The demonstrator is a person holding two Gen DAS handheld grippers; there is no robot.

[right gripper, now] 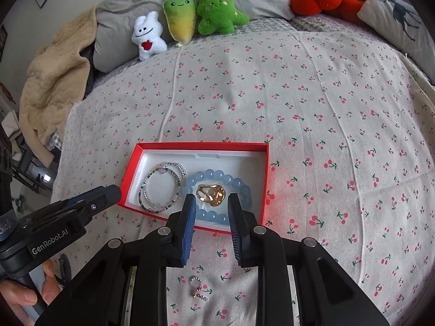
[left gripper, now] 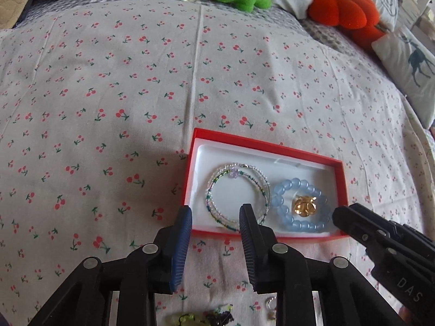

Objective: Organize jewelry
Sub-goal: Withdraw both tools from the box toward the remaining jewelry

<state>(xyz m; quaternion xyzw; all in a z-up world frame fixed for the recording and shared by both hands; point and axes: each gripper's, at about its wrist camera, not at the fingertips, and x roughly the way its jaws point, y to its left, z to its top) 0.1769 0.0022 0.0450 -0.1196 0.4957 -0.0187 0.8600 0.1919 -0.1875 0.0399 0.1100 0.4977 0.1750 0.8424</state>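
1. Red box (right gripper: 267, 168), lid off, lying on the bed (right gripper: 326, 95); its white tray holds a thin beaded bracelet (right gripper: 148, 182), a blue bead bracelet (right gripper: 214, 175) and a gold piece (right gripper: 210, 194) inside the blue ring.
2. Right gripper (right gripper: 212, 209), jaws apart and empty, poised over the near rim of the box.
3. Left gripper (left gripper: 216, 222), jaws apart and empty, at the box's near left corner.
4. Small silver piece (right gripper: 198, 288) loose on the bed, below the right gripper; more loose items (left gripper: 201, 319) lie under the left, too blurred to name.
5. Risks: a jaw catching the rim could tip the light box; the tiny silver piece may slip or sink into the soft cloth.
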